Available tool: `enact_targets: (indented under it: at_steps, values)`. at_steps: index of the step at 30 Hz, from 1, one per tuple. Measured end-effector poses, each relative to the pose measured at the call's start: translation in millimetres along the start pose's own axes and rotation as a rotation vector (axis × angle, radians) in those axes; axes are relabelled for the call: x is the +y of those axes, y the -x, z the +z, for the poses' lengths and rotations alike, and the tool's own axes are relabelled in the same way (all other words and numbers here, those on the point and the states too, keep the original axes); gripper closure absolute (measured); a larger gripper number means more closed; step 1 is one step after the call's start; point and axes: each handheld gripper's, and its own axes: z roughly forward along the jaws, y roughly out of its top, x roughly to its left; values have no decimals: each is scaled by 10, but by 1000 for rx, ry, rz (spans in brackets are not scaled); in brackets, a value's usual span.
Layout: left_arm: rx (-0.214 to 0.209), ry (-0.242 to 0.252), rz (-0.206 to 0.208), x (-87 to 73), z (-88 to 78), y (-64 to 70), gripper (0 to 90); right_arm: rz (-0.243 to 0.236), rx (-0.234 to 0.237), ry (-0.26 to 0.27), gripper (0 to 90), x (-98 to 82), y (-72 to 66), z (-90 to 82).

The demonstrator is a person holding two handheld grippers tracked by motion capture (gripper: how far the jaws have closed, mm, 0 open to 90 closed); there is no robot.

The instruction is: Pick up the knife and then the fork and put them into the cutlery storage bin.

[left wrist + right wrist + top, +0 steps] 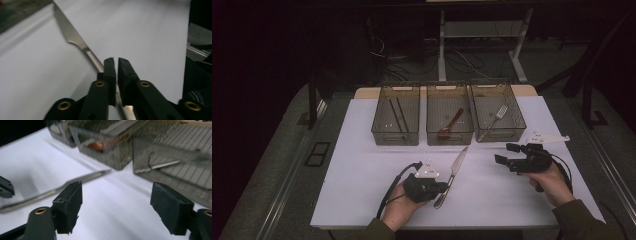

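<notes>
My left gripper (114, 62) is clamped on the knife (72, 37) handle, it seems. I lift it level, blade toward the bins (448, 132); my right gripper (117, 205) gapes empty

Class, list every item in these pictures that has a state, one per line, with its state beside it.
Left gripper: fingers shut on the silver table knife handle.
Silver table knife: lying flat on the white table, blade toward the bins.
Right gripper: fingers open, nothing between them.
Left smoky clear plastic bin: holds dark chopsticks.
Middle bin: holds a red-brown spoon.
Right bin: holds a silver fork.
</notes>
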Motion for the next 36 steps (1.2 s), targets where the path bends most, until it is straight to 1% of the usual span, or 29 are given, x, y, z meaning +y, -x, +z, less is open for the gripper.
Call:
enact_targets:
  at_steps: [1,3,4,6,7,8,9,10,11,13,14,15,16,17,18,19,20,21,23,24,25,26,28,29,31,33,35,36]
  values:
    - [-7,-10,4,-1,32,20,887,-10,-3,-5,237,-31,-29,5]
    - [-8,-27,12,-5,90,61,888,-19,7,-8,215,-85,-77,10]
    - [-11,-43,25,-8,104,69,888,-20,11,-10,211,-108,-102,9]
    - [-7,-63,25,-20,129,82,888,-30,18,-7,209,-153,-146,5]
    - [-6,-87,43,-28,129,67,888,-36,23,-8,204,-171,-165,1]
    - [-1,-85,22,-42,146,73,888,-40,27,-11,202,-185,-180,-3]
    - [-4,-96,32,-53,141,58,888,-45,28,-10,202,-198,-188,-6]
    - [-12,-87,21,-61,140,51,889,-41,26,-8,202,-210,-196,-8]
    - [-7,-80,10,-62,137,59,889,-36,26,-9,202,-220,-201,-13]
    - [11,-96,29,-56,103,46,890,-39,23,-7,195,-233,-202,-17]
    - [23,-97,27,-55,88,37,890,-34,19,-6,195,-235,-202,-19]
    - [49,-98,25,-58,70,26,890,-31,17,-6,195,-236,-199,-24]
    - [70,-110,22,-62,50,4,890,-34,15,1,195,-236,-193,-26]
    - [62,-113,5,-77,36,-20,889,-29,13,4,195,-234,-191,-30]
    - [45,-93,-33,-97,23,-26,889,-26,12,7,195,-232,-187,-34]
    - [26,-72,-57,-106,21,-19,889,-26,12,8,195,-232,-183,-36]
    - [11,-73,-46,-105,20,2,889,-24,11,8,195,-232,-183,-37]
    - [2,-74,-19,-96,32,33,889,-23,11,10,196,-233,-183,-38]
    - [-9,-100,23,-82,69,103,889,-22,10,13,195,-231,-180,-38]
    - [2,-111,30,-83,104,138,889,-20,10,13,195,-231,-179,-38]
    - [-1,-124,42,-87,121,146,890,-19,9,12,195,-232,-179,-37]
    - [2,-123,40,-88,130,150,890,-20,9,12,195,-233,-179,-37]
    - [47,-142,64,-80,128,167,891,-20,9,11,195,-236,-179,-37]
    - [67,-145,65,-84,122,158,891,-20,9,12,195,-236,-177,-38]
    - [80,-145,50,-95,96,105,891,-24,8,14,195,-236,-172,-41]
    - [103,-137,39,-106,79,59,891,-22,8,19,196,-234,-169,-45]
    - [141,-138,34,-111,60,10,891,-18,6,22,196,-233,-168,-51]
    - [164,-150,43,-110,40,-28,891,-15,5,24,196,-232,-166,-55]
